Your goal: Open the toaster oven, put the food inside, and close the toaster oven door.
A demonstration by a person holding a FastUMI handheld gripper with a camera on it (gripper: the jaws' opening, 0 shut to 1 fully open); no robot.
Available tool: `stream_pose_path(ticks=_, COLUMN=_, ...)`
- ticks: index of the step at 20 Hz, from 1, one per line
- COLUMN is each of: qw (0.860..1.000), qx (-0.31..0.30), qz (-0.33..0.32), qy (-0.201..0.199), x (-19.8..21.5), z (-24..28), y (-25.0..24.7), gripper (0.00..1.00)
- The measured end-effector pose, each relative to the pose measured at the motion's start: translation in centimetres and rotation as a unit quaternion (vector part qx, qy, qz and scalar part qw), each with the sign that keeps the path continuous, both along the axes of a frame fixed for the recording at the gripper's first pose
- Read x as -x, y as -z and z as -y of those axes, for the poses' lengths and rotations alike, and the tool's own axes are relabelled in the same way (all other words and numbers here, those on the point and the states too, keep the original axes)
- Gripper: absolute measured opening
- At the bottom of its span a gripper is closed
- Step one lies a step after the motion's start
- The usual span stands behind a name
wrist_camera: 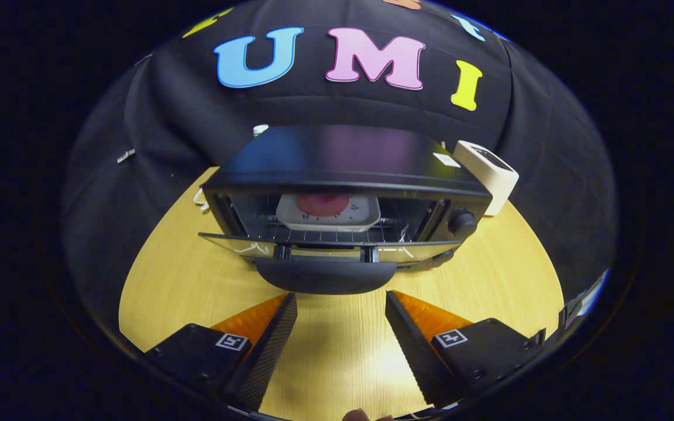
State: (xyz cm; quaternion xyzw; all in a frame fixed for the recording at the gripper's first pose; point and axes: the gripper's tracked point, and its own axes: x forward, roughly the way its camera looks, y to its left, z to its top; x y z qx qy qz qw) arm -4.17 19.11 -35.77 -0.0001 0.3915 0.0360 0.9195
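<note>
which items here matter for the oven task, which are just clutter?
Job:
- toaster oven, door folded down open
- white tray of food on the rack inside
- gripper, fingers open, nothing between them, just short of the door handle

Clutter:
- white device beside the oven
- wooden table

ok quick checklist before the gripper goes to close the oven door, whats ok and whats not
1. Food inside: ok. The white tray with the red food sits on the wire rack inside the toaster oven.
2. Door state: ok for closing. The door hangs open, folded down, its handle facing the gripper.
3. Gripper free: ok. The gripper is open and holds nothing.
4. Alignment: ok. The handle lies just ahead of the fingers, roughly centred between them.
5. Tray clear of the door's swing: cannot tell from this angle.
6. Path: ok. Bare table between fingers and handle.
</note>
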Motion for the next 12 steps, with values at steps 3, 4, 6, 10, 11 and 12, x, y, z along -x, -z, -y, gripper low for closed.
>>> stream_pose_path(ticks=3, qw=0.999, qx=-0.005, qz=0.039, qy=0.001, x=-1.8, z=0.3, y=-2.9, gripper=0.99)
stream_pose_path(ticks=4, qw=0.998, qx=-0.006, qz=0.057, qy=0.001, x=-2.3, z=0.5, y=-4.2, gripper=0.99)
stream_pose_path(ticks=6, qw=0.996, qx=-0.008, qz=0.086, qy=0.003, x=-3.5, z=1.2, y=-6.1, gripper=0.99)
stream_pose_path(ticks=10, qw=0.992, qx=-0.012, qz=0.124, qy=0.01, x=-3.3, z=3.1, y=-9.2, gripper=0.99)
stream_pose_path(ticks=11, qw=0.991, qx=-0.012, qz=0.136, qy=0.012, x=-3.3, z=3.9, y=-10.2, gripper=0.99)
stream_pose_path(ticks=12, qw=0.989, qx=-0.012, qz=0.149, qy=0.013, x=-3.4, z=4.6, y=-11.2, gripper=0.99)
